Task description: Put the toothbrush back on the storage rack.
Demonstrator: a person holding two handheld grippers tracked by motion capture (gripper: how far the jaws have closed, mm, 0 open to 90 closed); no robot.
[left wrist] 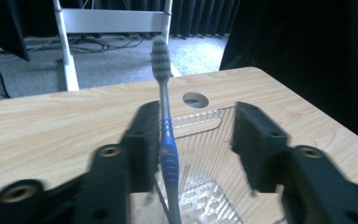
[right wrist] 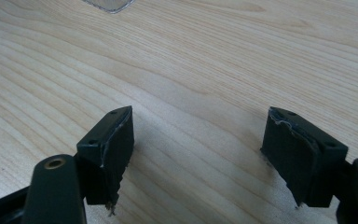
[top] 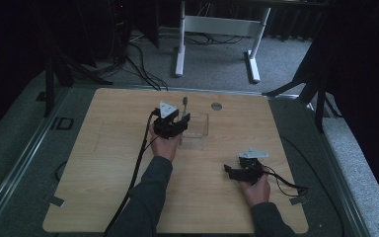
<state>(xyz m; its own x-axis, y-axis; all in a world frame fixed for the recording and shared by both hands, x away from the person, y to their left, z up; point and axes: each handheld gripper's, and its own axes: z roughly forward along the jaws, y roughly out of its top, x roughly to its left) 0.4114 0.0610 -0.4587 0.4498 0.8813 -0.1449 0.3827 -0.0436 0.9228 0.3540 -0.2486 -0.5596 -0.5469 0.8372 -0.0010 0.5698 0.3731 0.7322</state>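
One toothbrush (left wrist: 164,126) stands nearly upright in the clear plastic box (top: 201,129) near the middle of the table (top: 103,163), its bristle head up and its blue handle reaching down to the ribbed floor. We judge the placing as good as done: our left gripper (left wrist: 189,135) has its jaws spread wide at the box's left end, and the handle leans against the left jaw with nothing pinching it. What remains is to lift that gripper clear without tipping the brush. The box holds nothing else that we can see. Our right gripper (right wrist: 200,154) rests over bare wood near the right edge, jaws parted and empty.
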